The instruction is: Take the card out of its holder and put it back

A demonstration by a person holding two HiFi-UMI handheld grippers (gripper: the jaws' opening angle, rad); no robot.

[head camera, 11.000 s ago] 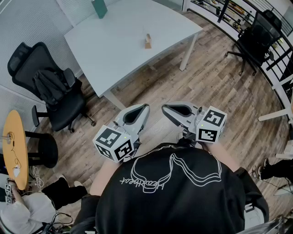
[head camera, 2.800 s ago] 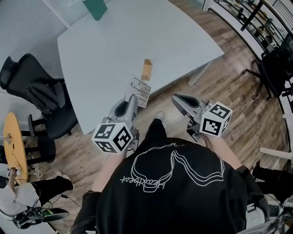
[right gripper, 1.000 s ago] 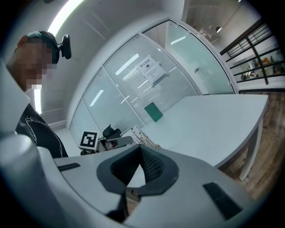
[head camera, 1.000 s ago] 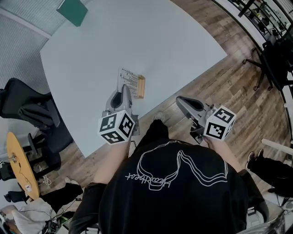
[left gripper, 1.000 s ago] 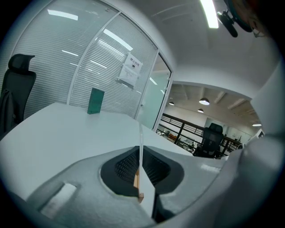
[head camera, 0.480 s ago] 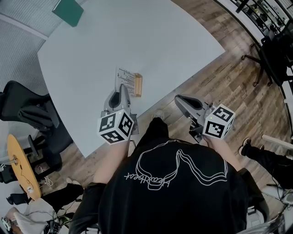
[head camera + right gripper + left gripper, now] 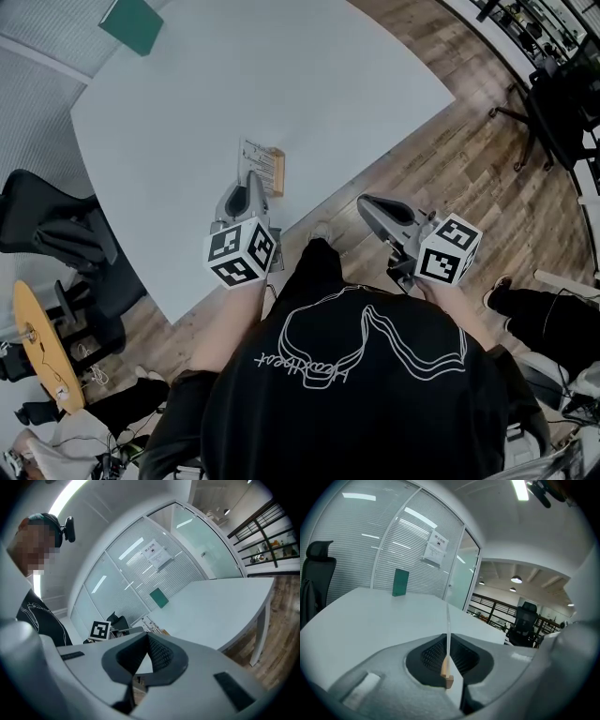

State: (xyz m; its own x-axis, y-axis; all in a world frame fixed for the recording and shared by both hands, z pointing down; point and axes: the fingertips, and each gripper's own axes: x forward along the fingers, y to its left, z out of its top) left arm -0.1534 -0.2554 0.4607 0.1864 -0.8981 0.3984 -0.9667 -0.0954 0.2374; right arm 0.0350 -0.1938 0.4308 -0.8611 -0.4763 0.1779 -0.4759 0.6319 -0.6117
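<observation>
White printed card (image 7: 253, 157) is the hard part to read. From my head view it leans beside the small light wooden block holder (image 7: 275, 172), close to the near edge of the pale grey desk (image 7: 309, 84). I cannot tell whether its bottom edge sits in the slot. In the left gripper view it shows edge-on, only a thin pale line rising from the holder, so its print is unreadable there. The left tool (image 7: 251, 183) is clamped on the edge of the card that faces me, with its jaws almost together, the sheet pinched between them and the holder just past the tips. The right tool (image 7: 366, 202) hangs off the desk over the wooden plank floor (image 7: 450, 159), well apart from the card, with its tips meeting and nothing between them. My black shirt (image 7: 356, 394) fills the lower part of the head view. A dark green rectangular object (image 7: 131, 22) sits at the desk's far corner.
</observation>
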